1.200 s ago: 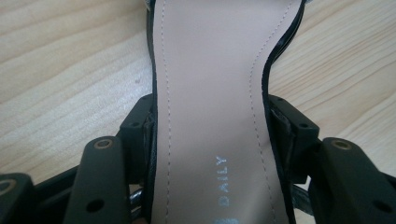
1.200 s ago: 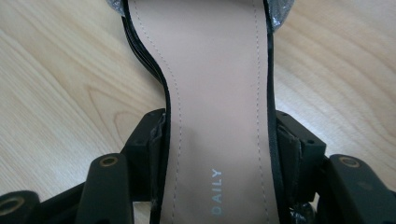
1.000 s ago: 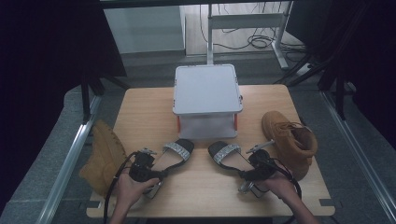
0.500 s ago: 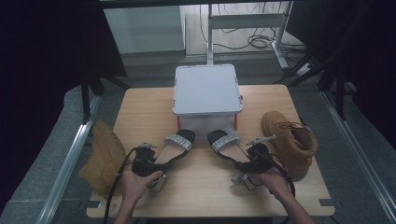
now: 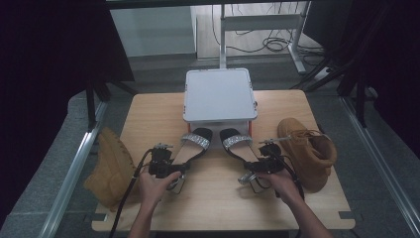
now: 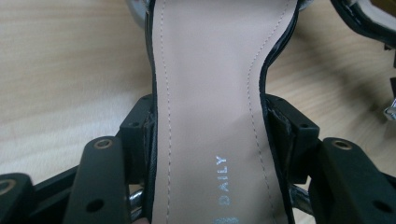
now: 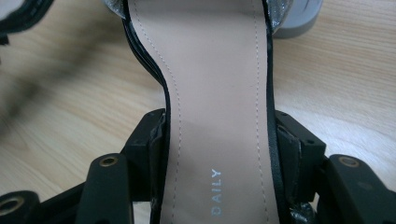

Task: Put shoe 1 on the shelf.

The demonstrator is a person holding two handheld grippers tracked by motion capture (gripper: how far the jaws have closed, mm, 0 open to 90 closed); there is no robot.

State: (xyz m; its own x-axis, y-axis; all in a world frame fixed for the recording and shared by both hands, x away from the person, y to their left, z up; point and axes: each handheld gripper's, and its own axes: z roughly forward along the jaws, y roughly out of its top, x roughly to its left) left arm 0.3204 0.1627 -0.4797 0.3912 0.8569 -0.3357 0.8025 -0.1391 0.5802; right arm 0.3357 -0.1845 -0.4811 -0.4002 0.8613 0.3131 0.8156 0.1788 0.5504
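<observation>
Two black heeled sandals with silver glitter toe straps lie side by side in front of a box. My left gripper (image 5: 179,162) is shut on the left sandal (image 5: 194,144) at its narrow waist. In the left gripper view the pads (image 6: 148,135) press the black edges of the beige insole (image 6: 210,88). The right gripper (image 5: 256,162) grips the right sandal (image 5: 238,143) the same way, and in the right gripper view its pads (image 7: 156,140) squeeze the insole (image 7: 215,79) from both sides. Both toes point away from me, close to the box front.
A grey-white lidded box (image 5: 219,94) stands at the back middle of the wooden table (image 5: 223,203). One tan boot (image 5: 308,147) stands at the right. Another tan boot (image 5: 110,166) lies at the table's left edge.
Both hands have pushed forward with the sandals, bringing the toes closer to the box. The sandals have also come nearer to each other.
</observation>
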